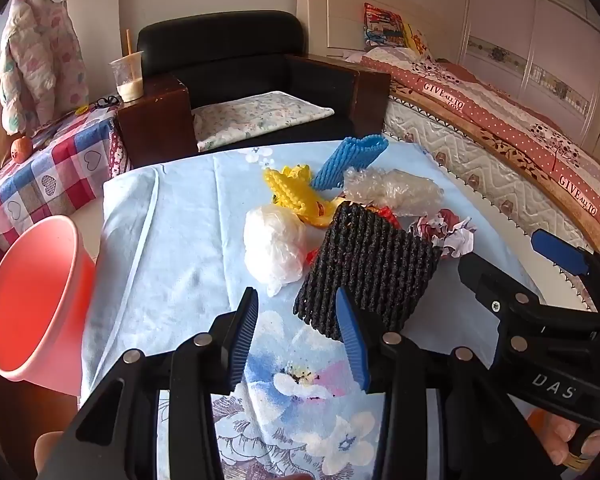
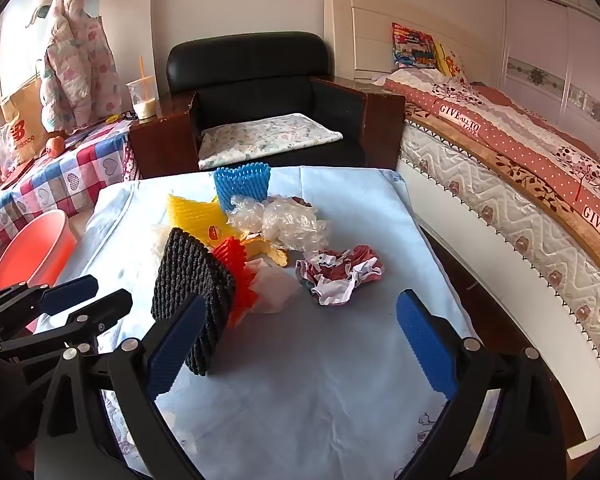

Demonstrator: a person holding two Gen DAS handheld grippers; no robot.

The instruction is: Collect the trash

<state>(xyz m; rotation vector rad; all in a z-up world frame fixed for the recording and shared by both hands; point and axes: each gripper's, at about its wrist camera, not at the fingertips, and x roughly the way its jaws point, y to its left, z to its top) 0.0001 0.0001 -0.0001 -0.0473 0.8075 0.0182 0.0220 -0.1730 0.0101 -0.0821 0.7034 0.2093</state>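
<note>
A heap of trash lies on a table under a light blue cloth (image 2: 340,360), and the black foam net (image 1: 364,268) at the heap's near edge serves as the landmark. Just left of the net sits a white plastic bag (image 1: 274,246), touching it or nearly so. Behind the net lie a yellow foam net (image 1: 296,194) and, farther back, a blue foam net (image 1: 348,160). A clear crumpled wrap (image 1: 396,192) rests behind and to the right of the net, and a crumpled red-and-white paper (image 2: 340,276) lies to its right. A red foam net (image 2: 238,276) presses against the black net's right side. Well to the left of the net, off the table edge, stands a pink bucket (image 1: 32,300).

The left gripper (image 1: 300,340) hovers in front of the net with its jaws moderately apart and nothing between them; its right finger overlaps the net's near edge in view. The right gripper (image 2: 300,344) is spread wide and empty, its left finger just beside the net's near corner.
</note>
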